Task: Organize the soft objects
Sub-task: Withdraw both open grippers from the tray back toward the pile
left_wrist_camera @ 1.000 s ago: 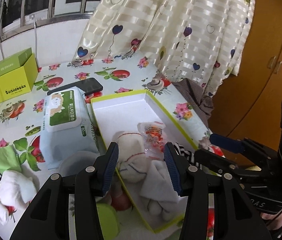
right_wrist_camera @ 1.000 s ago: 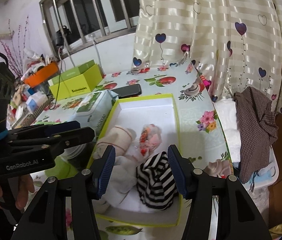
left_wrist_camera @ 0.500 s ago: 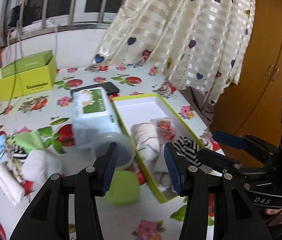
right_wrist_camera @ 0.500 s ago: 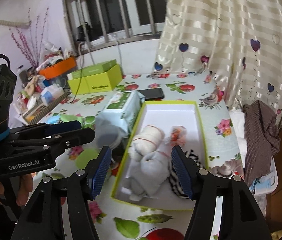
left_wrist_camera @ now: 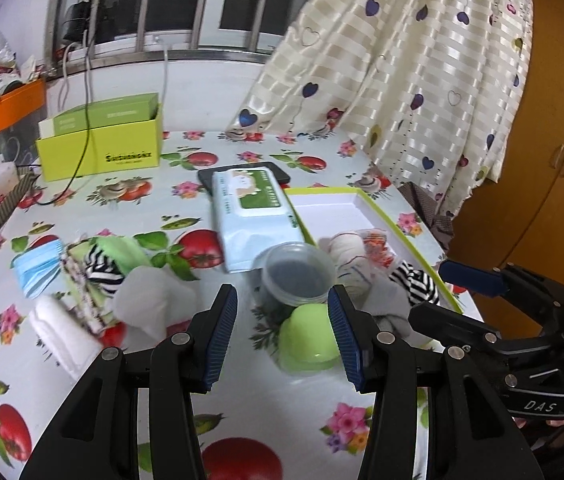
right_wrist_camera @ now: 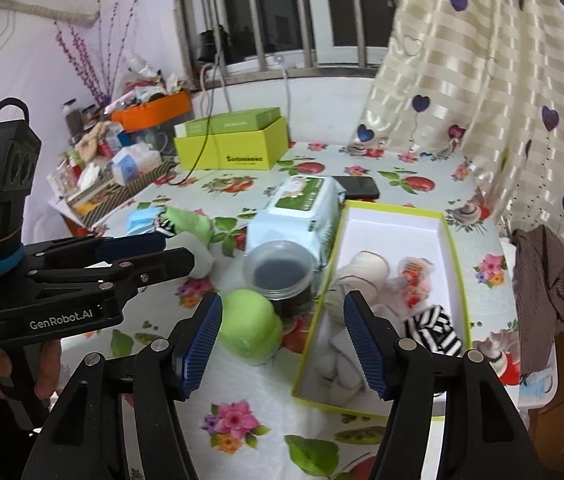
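Soft objects are lying in two groups on a table (left_wrist_camera: pixel 129 208) covered in glossy floral oilcloth. Some are already resting inside a shallow white tray (right_wrist_camera: pixel 392 224) with a lime-green rim: a rolled cream sock (right_wrist_camera: pixel 362 270) with red stitching, a crinkly clear packet (right_wrist_camera: pixel 414 280) with red print, a black-and-white striped sock (right_wrist_camera: pixel 436 330), and a limp pale grey sock (right_wrist_camera: pixel 342 354). Others are still waiting in a loose pile well apart from the tray: a pleated blue face mask (left_wrist_camera: pixel 37 266), a green cloth (left_wrist_camera: pixel 121 250), a second striped piece (left_wrist_camera: pixel 101 272), and folded white cloths (left_wrist_camera: pixel 65 334). By this showing, the sorting is looking roughly half done.

Between the pile and the tray, a plump wet-wipes pack (left_wrist_camera: pixel 253 216), a clear plastic jar (left_wrist_camera: pixel 296 276) and a rounded green lid (left_wrist_camera: pixel 308 338) are sitting close together.

The left tool (left_wrist_camera: pixel 282 338) is hovering above the table with its ribbed blue pads spread and nothing between them. The right tool (right_wrist_camera: pixel 282 338) has just been opening its jaws; they are standing wide and grasping nothing.
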The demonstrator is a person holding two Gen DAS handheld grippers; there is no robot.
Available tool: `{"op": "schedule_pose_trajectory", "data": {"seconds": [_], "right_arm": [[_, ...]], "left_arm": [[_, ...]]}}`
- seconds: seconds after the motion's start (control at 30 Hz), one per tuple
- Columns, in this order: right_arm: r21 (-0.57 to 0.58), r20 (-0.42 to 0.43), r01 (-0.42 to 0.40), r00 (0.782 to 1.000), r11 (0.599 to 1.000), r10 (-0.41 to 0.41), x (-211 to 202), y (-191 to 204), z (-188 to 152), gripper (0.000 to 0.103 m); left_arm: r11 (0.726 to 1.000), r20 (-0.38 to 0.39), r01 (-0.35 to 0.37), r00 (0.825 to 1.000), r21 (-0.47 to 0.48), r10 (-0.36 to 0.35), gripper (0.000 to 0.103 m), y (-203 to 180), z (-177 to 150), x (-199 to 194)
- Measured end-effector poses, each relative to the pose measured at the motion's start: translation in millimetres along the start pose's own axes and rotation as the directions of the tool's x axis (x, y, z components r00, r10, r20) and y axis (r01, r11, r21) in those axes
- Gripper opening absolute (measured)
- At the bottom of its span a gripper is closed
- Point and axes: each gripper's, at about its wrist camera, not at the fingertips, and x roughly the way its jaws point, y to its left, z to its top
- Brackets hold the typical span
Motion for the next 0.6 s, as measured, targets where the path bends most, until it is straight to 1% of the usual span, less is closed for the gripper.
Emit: {"op": "schedule_pose_trajectory", "data": {"seconds": [0.33, 0.47, 0.6], "right_arm": [[-0.053, -0.018, -0.03, 0.999, 0.998, 0.029, 8.1, 25.4, 3.8, 0.064], [-0.065, -0.024, -0.036, 0.999, 0.997, 0.034, 10.5, 31.7, 4.1, 0.069], [-0.068, -0.03, -0.04, 0.999, 0.997, 0.038, 13.1, 34.0, 4.8, 0.069]], "left_arm": [[1.0, -0.001, -0.017, 1.0, -0.02, 0.017, 0.049, 16.1, -6.4, -5.1], [0.999, -0.004, -0.021, 1.0, -0.027, 0.021, 0.049, 20.5, -8.4, -6.0], [0.999, -0.007, -0.028, 1.0, -0.033, 0.027, 0.049, 24.6, -10.6, -6.9]]}}
